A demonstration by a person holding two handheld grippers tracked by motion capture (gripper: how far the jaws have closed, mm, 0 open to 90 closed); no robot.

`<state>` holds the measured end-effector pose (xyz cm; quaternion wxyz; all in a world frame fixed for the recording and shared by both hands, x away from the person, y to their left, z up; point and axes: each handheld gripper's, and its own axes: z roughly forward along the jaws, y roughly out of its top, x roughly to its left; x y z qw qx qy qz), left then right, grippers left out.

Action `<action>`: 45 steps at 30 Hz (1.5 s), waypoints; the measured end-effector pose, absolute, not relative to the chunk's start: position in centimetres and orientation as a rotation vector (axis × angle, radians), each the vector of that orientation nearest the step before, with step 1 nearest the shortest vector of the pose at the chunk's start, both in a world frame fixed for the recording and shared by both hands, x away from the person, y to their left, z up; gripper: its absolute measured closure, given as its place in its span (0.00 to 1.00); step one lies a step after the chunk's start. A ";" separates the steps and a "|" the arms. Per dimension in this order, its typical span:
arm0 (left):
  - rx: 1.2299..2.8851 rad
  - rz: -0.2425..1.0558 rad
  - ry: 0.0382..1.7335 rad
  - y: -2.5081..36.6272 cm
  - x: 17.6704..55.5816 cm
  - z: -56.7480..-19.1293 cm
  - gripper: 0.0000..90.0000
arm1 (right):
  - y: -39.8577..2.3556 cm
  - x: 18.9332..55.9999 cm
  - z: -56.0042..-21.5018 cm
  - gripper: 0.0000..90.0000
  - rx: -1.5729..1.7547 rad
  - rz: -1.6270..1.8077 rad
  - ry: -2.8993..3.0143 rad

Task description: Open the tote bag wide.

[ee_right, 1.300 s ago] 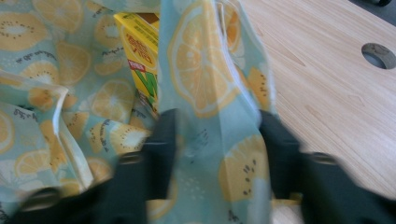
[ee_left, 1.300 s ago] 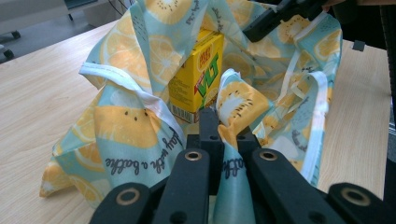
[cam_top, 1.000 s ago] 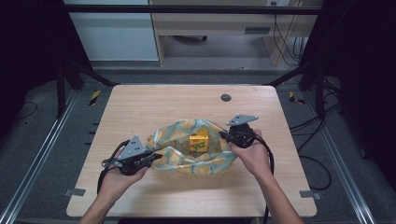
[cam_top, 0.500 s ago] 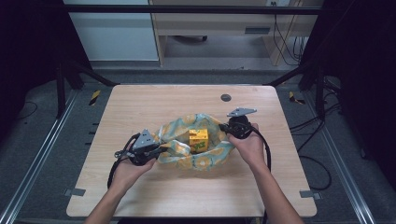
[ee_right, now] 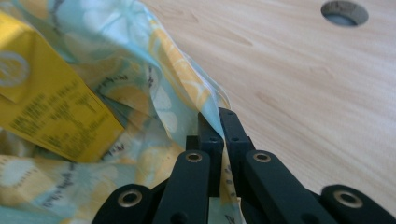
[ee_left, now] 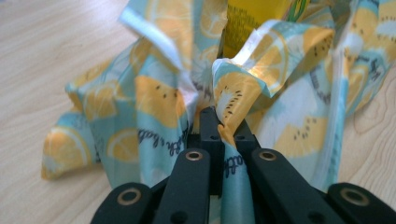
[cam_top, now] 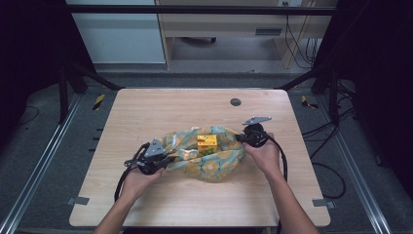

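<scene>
The bag (cam_top: pixel 209 158), a soft one printed with lemon slices on pale blue, is seen lying near the middle of the tabletop (cam_top: pixel 146 112), somewhat toward the near edge. Inside its open mouth a yellow carton (cam_top: pixel 207 144) is seen standing, its top clear of the folds. The bag's rim is held at two opposite points. The left gripper (cam_top: pixel 163 160) is clamped on a gathered fold at the side toward the tabletop's left edge; in the left gripper view the jaws are closed narrowly with a strip of the printed material (ee_left: pixel 229 140) pinched between them. The right gripper (cam_top: pixel 242 139) is clamped on the rim at the side toward the right edge; in the right gripper view a thin edge of the material (ee_right: pixel 219 128) is pressed between the nearly closed jaws, with the carton (ee_right: pixel 51 116) just beside them. A round hole (cam_top: pixel 235 102) in the tabletop lies toward the far edge, well apart from the bag.

As a judgement, the loading appears done: the carton is already in the bag and both sides are secured. What seems left is the handling of the bag itself, whether the mouth is to be drawn shut or the bag lifted; neither is shown as done, since the mouth is open and the bag rests slack on the tabletop.
</scene>
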<state>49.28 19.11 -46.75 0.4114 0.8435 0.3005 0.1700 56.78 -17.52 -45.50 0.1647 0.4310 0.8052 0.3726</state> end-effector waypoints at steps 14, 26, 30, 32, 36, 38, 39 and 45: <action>2.174 0.443 0.815 19.8 49.3 -48.5 0.99 | -18.9 57.5 -48.1 1.00 1.286 1.038 2.312; 2.163 0.437 0.803 19.9 47.2 -49.0 0.99 | -18.2 57.8 -48.2 1.00 1.253 0.996 2.281; 2.175 0.428 0.797 19.9 46.6 -49.0 0.99 | -17.9 58.0 -48.2 1.00 1.238 0.981 2.273; 2.177 0.426 0.803 20.0 46.4 -48.9 0.99 | -17.7 58.0 -48.2 1.00 1.232 0.979 2.273; 2.173 0.422 0.811 20.1 46.1 -49.0 0.99 | -17.6 58.2 -48.4 1.00 1.237 0.983 2.280; 2.174 0.427 0.809 20.1 45.9 -49.0 0.99 | -17.5 58.2 -48.4 1.00 1.240 0.985 2.278; 2.176 0.431 0.805 20.1 45.8 -49.0 0.99 | -17.5 58.2 -48.4 1.00 1.231 0.982 2.276; 2.175 0.425 0.811 20.3 45.5 -49.0 0.99 | -17.0 58.2 -47.8 1.00 1.208 0.959 2.277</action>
